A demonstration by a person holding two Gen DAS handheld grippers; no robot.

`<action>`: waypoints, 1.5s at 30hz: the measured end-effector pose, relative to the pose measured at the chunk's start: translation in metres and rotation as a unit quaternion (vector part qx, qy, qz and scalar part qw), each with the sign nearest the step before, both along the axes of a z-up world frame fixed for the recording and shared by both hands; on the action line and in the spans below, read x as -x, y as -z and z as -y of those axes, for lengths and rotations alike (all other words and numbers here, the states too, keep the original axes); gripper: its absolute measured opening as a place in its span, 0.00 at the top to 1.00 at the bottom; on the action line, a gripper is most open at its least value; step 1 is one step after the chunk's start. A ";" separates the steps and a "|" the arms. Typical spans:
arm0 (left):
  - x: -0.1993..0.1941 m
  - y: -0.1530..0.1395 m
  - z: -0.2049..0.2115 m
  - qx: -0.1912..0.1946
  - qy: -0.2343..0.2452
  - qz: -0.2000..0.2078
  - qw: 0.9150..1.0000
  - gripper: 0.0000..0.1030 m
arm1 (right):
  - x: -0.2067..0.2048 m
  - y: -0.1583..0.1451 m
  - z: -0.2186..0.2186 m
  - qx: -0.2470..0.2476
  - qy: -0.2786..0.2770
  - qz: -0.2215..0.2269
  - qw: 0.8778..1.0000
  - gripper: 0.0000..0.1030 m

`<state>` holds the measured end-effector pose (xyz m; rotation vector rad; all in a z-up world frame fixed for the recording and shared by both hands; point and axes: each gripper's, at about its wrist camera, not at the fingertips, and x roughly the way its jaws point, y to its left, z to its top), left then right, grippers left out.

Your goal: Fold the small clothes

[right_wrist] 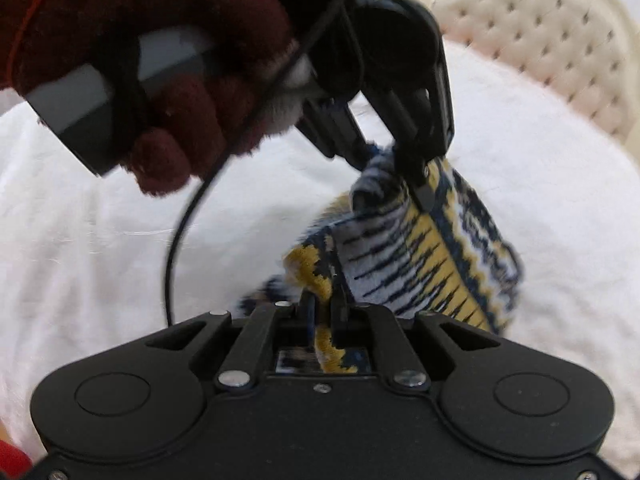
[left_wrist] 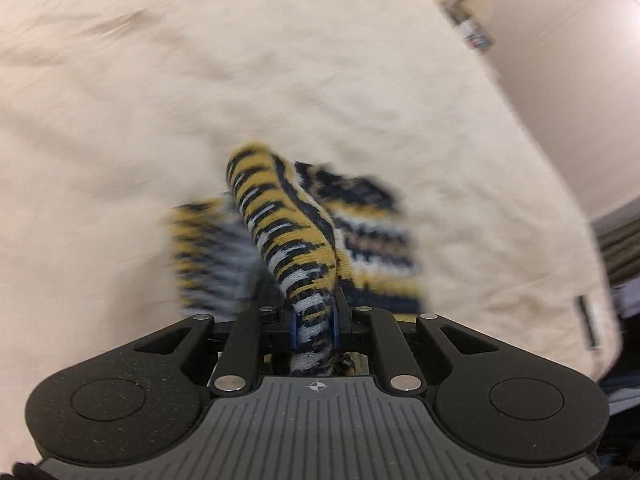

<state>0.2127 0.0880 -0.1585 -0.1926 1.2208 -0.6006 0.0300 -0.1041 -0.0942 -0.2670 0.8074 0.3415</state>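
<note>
My left claw [left_wrist: 314, 320] hides the strip of knit sock [left_wrist: 280, 216] it pinches; behind it the sock's 2 hanging flaps smear into blur, their pattern unreadable. The clutter [left_wrist: 476, 36] past the bedsheet's [left_wrist: 200, 80] edge is too smeared to name. From my right claw [right_wrist: 324, 316], my gloved hand [right_wrist: 168, 80] runs off the top-left edge, and the other claw's fingers cover the sock's upper corner. A red scrap [right_wrist: 12, 460] at the bottom-left edge I cannot identify.

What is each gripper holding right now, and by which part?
Both grip the patterned knit garment: left gripper on a bunched fold, right gripper on a yellow edge.
</note>
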 end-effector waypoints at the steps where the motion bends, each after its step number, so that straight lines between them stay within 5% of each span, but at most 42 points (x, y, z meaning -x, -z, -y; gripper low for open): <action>1: -0.003 0.010 -0.004 -0.019 -0.004 -0.001 1.000 0.87 | -0.005 0.008 -0.004 0.000 -0.006 -0.013 1.000 0.87; 3: -0.005 0.025 -0.012 -0.052 -0.014 0.007 0.999 0.87 | -0.013 0.023 -0.010 -0.004 -0.012 -0.041 0.999 0.85; 7: -0.009 0.040 -0.020 -0.053 -0.021 -0.007 0.998 0.79 | -0.026 0.041 -0.008 -0.036 -0.026 -0.093 0.995 0.74; 11: -0.004 0.018 -0.020 -0.067 -0.015 0.037 0.997 0.75 | -0.028 0.027 0.030 -0.114 0.007 -0.118 0.986 0.26; 12: -0.002 0.010 -0.021 -0.072 -0.014 0.052 0.996 0.73 | -0.027 0.020 0.044 -0.137 0.017 -0.119 0.983 0.21; 16: 0.007 -0.015 -0.015 -0.075 -0.022 0.110 0.991 0.39 | -0.029 0.001 0.092 -0.180 0.072 -0.117 0.974 0.12; 18: 0.010 -0.019 -0.007 -0.085 -0.019 0.125 0.988 0.36 | -0.036 -0.006 0.121 -0.193 0.121 -0.107 0.968 0.01; 28: 0.018 0.031 0.023 -0.151 0.014 0.080 0.985 0.36 | -0.128 0.029 0.187 -0.149 0.298 -0.175 0.926 0.01; 35: 0.010 0.057 0.025 -0.173 0.010 0.060 0.983 0.20 | -0.166 0.080 0.188 -0.118 0.316 -0.243 0.910 0.01; 45: 0.000 0.063 0.011 -0.143 -0.010 0.026 0.989 0.10 | -0.160 0.095 0.204 -0.150 0.312 -0.252 0.904 0.00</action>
